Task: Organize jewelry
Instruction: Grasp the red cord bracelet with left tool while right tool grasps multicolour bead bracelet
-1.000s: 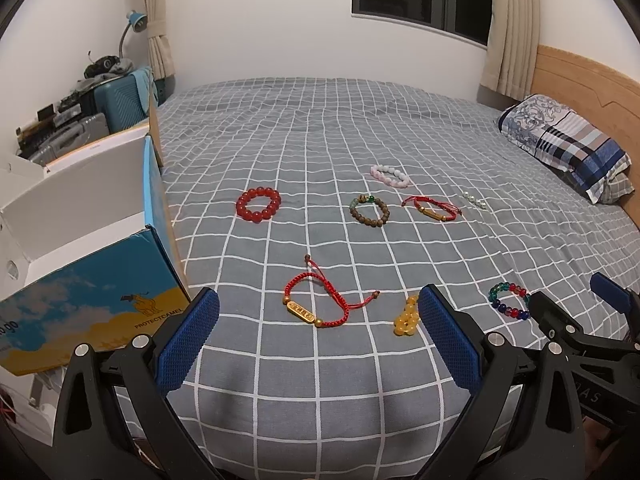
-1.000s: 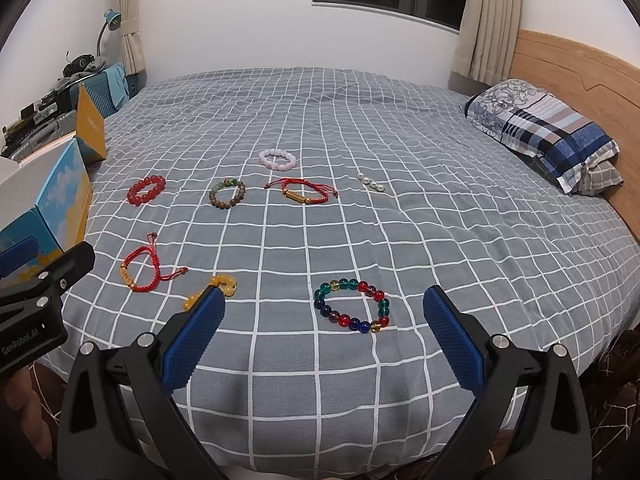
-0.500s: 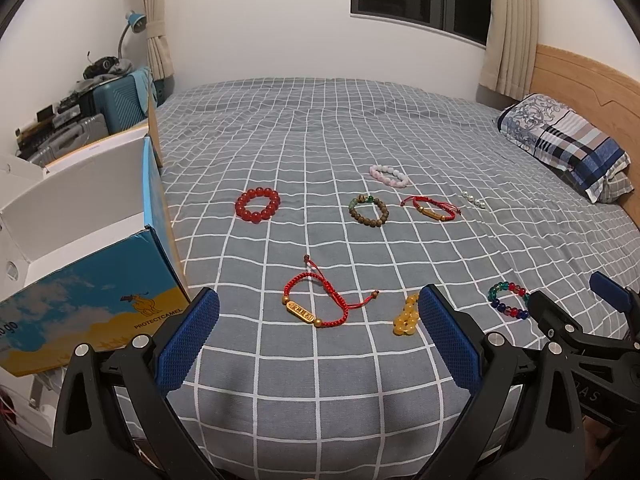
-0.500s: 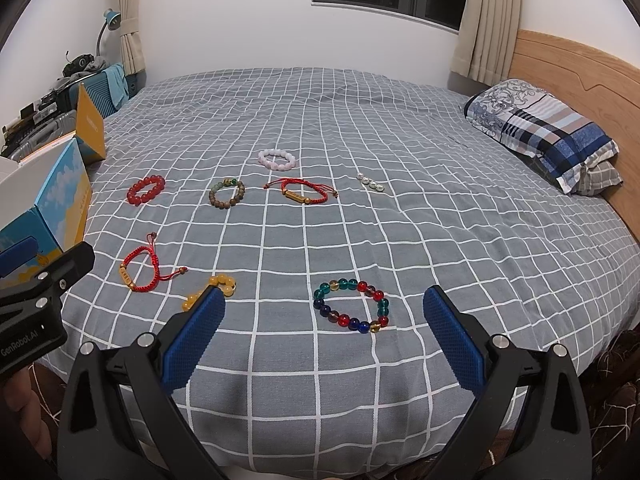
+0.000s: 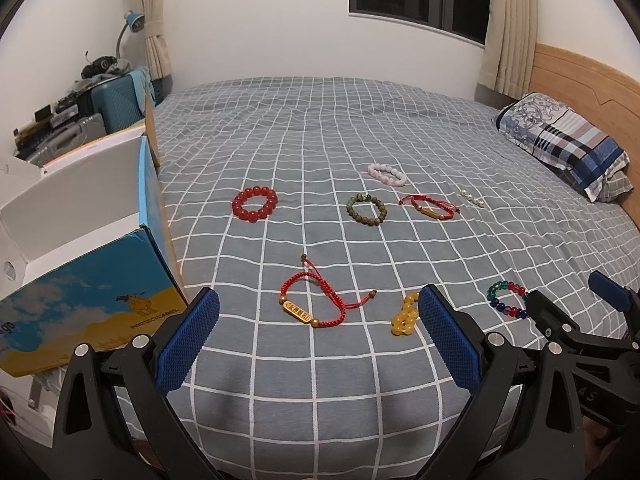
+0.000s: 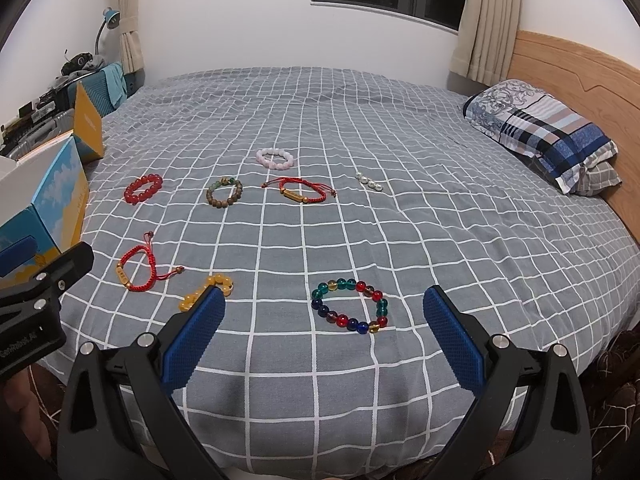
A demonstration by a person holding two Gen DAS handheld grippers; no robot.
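Several bracelets lie on a grey checked bed. Nearest my open, empty left gripper (image 5: 318, 334) is a red cord bracelet with a gold bar (image 5: 310, 306), with a yellow bead piece (image 5: 405, 316) to its right. Nearest my open, empty right gripper (image 6: 322, 338) is a multicolour bead bracelet (image 6: 350, 306). Farther back lie a red bead bracelet (image 5: 255, 203), a brown bead bracelet (image 5: 366, 210), a second red cord bracelet (image 5: 428, 207), a pink bead bracelet (image 5: 387, 174) and small pearls (image 5: 473, 199). Both grippers hover above the bed's near edge.
An open blue and yellow cardboard box (image 5: 76, 248) stands at the bed's left edge, close to my left gripper. A checked pillow (image 5: 568, 144) and wooden headboard (image 5: 584, 76) are at the right. A suitcase and clutter (image 5: 108, 96) stand beyond the box.
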